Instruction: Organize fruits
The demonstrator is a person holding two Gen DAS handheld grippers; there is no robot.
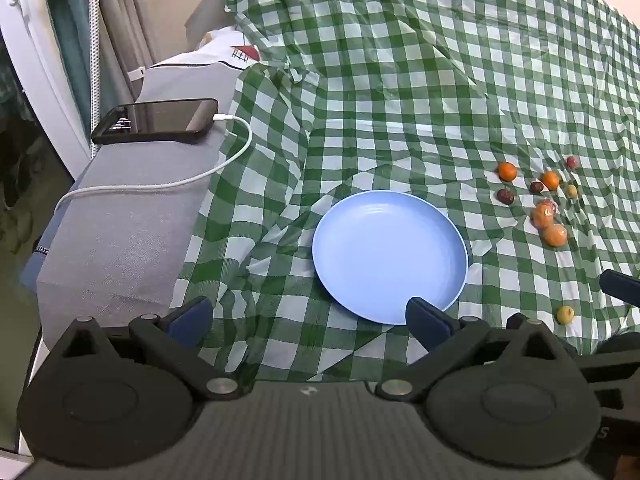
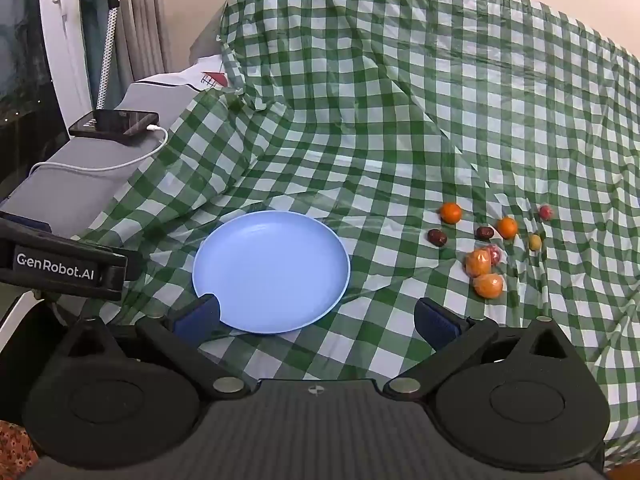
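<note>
Lower edge of the left wrist view: the blue plate's (image 1: 390,256) near rim is covered by a finger pad (image 1: 424,322). Right edge: the right gripper (image 1: 620,286) is cut off. Small dark fruits (image 2: 437,237) stay too small to identify.

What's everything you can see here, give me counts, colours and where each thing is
plate: one, light blue, empty, on the cloth in front of both grippers
oranges: two bare ones, orange, far side of the fruit cluster right of the plate
wrapped oranges: two, orange in clear wrap, near side of the cluster
dark red fruits: two, between the bare oranges
small red fruits: two, one at the far right, one wrapped beside the wrapped oranges
small yellow fruits: two, one in the cluster, one alone nearer the grippers
tablecloth: one, green and white check, wrinkled
phone: one, black, on the grey cushion, left
charging cable: one, white, plugged into the phone
left hand-held gripper: black, blue pads, open
right hand-held gripper: black, blue pads, open
</note>
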